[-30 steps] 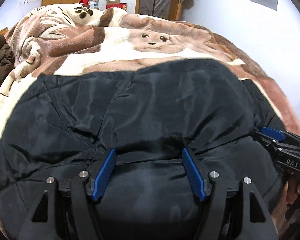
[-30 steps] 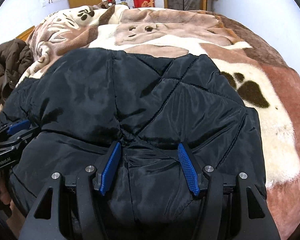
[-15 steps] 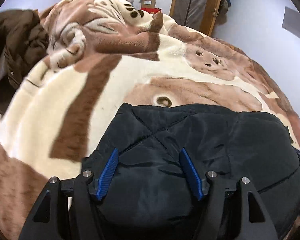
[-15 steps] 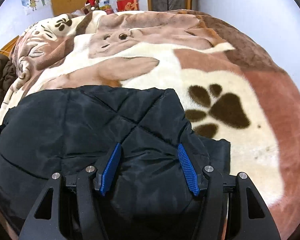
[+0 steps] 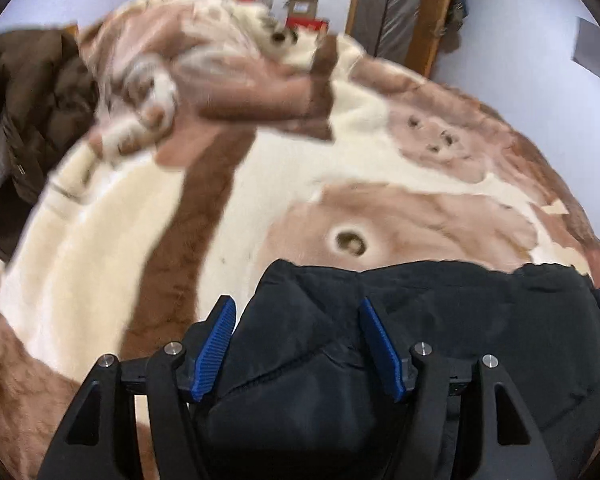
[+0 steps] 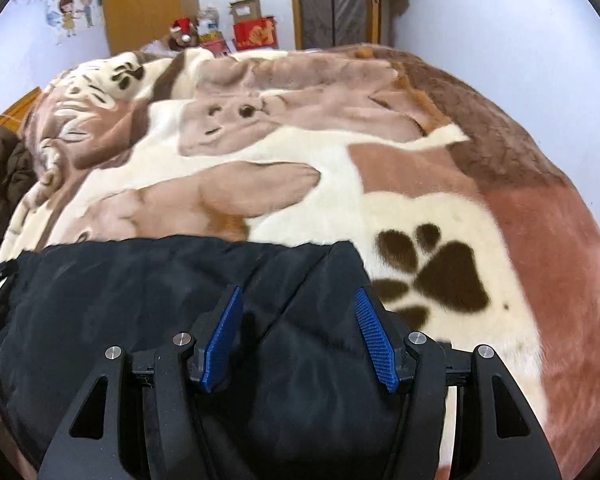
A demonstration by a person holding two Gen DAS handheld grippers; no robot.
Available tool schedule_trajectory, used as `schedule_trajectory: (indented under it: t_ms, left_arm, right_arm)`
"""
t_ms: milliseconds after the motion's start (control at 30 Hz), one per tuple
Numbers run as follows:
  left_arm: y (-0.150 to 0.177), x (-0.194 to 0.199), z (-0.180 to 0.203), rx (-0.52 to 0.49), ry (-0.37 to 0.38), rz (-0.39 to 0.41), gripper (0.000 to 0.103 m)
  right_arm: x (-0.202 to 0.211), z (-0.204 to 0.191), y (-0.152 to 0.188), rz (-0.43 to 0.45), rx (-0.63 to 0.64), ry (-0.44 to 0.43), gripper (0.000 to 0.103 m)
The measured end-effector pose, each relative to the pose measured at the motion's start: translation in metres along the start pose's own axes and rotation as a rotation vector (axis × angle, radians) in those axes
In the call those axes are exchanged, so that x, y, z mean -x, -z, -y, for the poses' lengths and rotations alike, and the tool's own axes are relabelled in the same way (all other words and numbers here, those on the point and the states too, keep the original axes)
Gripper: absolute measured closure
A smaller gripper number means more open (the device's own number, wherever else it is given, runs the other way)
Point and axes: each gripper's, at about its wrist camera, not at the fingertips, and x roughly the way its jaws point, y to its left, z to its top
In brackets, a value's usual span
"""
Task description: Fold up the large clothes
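A black quilted jacket (image 5: pixel 460 320) lies bunched on the bed's brown and cream blanket (image 5: pixel 100 260). My left gripper (image 5: pixel 295 304) holds the jacket's left end, with thick fabric filling the space between its blue pads. In the right wrist view the jacket (image 6: pixel 120 300) stretches off to the left. My right gripper (image 6: pixel 298 292) is shut on the jacket's right end, next to the dark paw print on the blanket (image 6: pixel 420 168). The fabric under both grippers is hidden by the fingers.
A brown padded coat (image 5: pixel 24 120) is heaped at the bed's left edge, also visible in the right wrist view (image 6: pixel 0 176). Beyond the bed stand red and cardboard boxes (image 6: pixel 254 28) and wooden doors (image 6: pixel 140 0). A white wall runs along the right.
Both grippers moved across the bed with the jacket. It filled both views before and now covers only their lower part, with more blanket beyond. The left view swung left and the brown coat grew larger.
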Motion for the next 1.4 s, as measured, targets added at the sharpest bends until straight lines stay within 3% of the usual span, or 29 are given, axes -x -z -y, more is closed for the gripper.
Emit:
schedule_trajectory:
  t_ms: [67, 167, 400, 467, 600, 767, 867, 1033, 1200, 1400]
  left_arm:
    - [0.008, -0.016, -0.004, 0.022, 0.016, -0.031, 0.036]
    - [0.018, -0.025, -0.004, 0.048, 0.027, -0.018, 0.035]
    - [0.015, -0.031, -0.001, 0.051, 0.004, -0.053, 0.034]
    - [0.009, -0.013, 0.000, 0.047, -0.006, -0.033, 0.036]
    - [0.005, 0.039, 0.007, 0.028, 0.004, 0.059, 0.037]
    - [0.001, 0.071, 0.063, -0.080, 0.094, 0.112, 0.037]
    - [0.004, 0.061, 0.101, -0.126, 0.170, 0.077, 0.037]
    - [0.020, 0.013, 0.145, -0.178, 0.173, -0.043, 0.036]
    - [0.024, 0.008, 0.149, -0.185, 0.158, -0.044, 0.036]
    - [0.025, 0.023, 0.148, -0.194, 0.133, -0.033, 0.037]
  right_arm:
    - [-0.028, 0.008, 0.006, -0.074, -0.027, -0.006, 0.044]
    - [-0.039, 0.019, 0.015, -0.066, -0.087, -0.040, 0.043]
    - [-0.046, 0.013, 0.016, -0.088, -0.074, -0.008, 0.042]
    - [-0.030, 0.013, 0.010, -0.082, -0.074, 0.010, 0.042]
    - [0.027, 0.005, 0.006, 0.032, -0.056, -0.023, 0.042]
    - [0.060, -0.035, 0.005, 0.103, 0.023, -0.106, 0.042]
    - [0.054, -0.059, 0.007, 0.086, 0.072, -0.150, 0.042]
    - [0.010, -0.079, 0.015, -0.041, 0.126, -0.157, 0.042]
    - [-0.006, -0.066, 0.020, -0.058, 0.071, -0.170, 0.042]
    - [0.017, -0.059, 0.020, -0.029, 0.058, -0.168, 0.042]
